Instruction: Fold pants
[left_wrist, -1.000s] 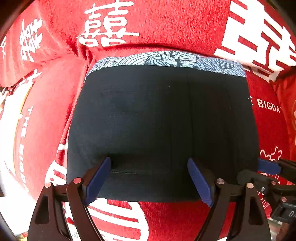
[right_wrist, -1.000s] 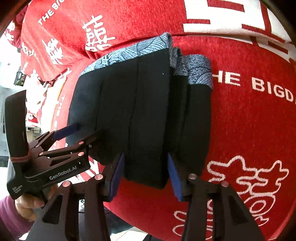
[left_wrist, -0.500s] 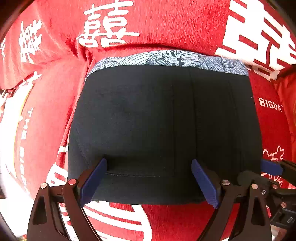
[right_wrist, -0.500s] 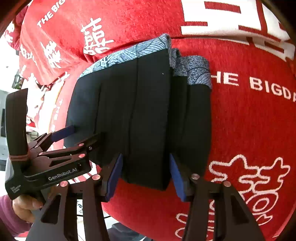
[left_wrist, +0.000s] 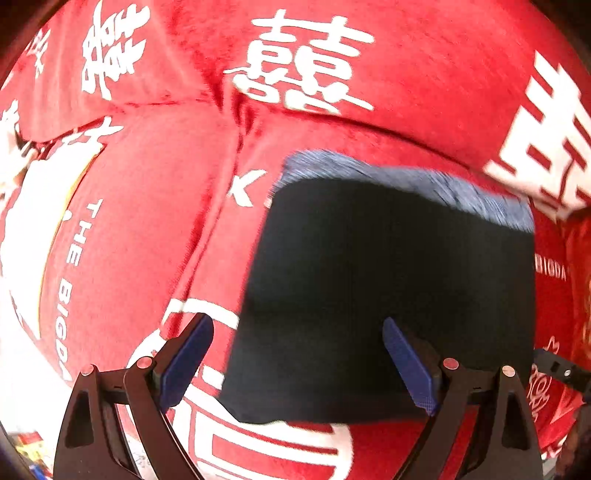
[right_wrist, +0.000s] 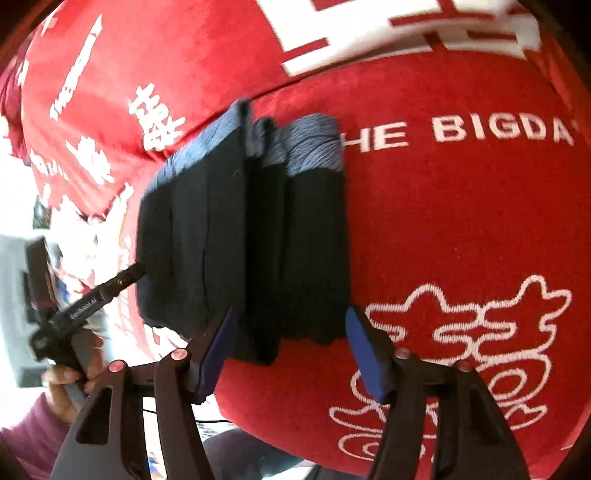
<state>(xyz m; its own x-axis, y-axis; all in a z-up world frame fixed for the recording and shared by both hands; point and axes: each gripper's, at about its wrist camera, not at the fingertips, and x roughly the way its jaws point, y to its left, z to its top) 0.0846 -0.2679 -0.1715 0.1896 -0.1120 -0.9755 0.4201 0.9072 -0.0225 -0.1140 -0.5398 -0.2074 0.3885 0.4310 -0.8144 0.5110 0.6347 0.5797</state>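
The folded black pants (left_wrist: 391, 288) with a blue-grey patterned waistband lie on the red cushion. In the right wrist view the pants (right_wrist: 243, 240) show as a stack of several folded layers. My left gripper (left_wrist: 299, 362) is open and empty, straddling the near left corner of the pants. My right gripper (right_wrist: 291, 350) is open and empty, its blue pads (right_wrist: 365, 354) spread either side of the near end of the stack. The left gripper (right_wrist: 99, 291) also shows at the left of the right wrist view.
The red plush cushion cover (left_wrist: 140, 229) with white characters and lettering spreads under everything and rises at the back (right_wrist: 461, 229). The person's hand in a purple sleeve (right_wrist: 62, 384) holds the left tool. The cushion's near edge drops away at the bottom left.
Both grippers have pulled back from the pants. The left one has swung left, so the pants sit right of centre. The right gripper's jaws have opened wider and no longer touch the fabric.
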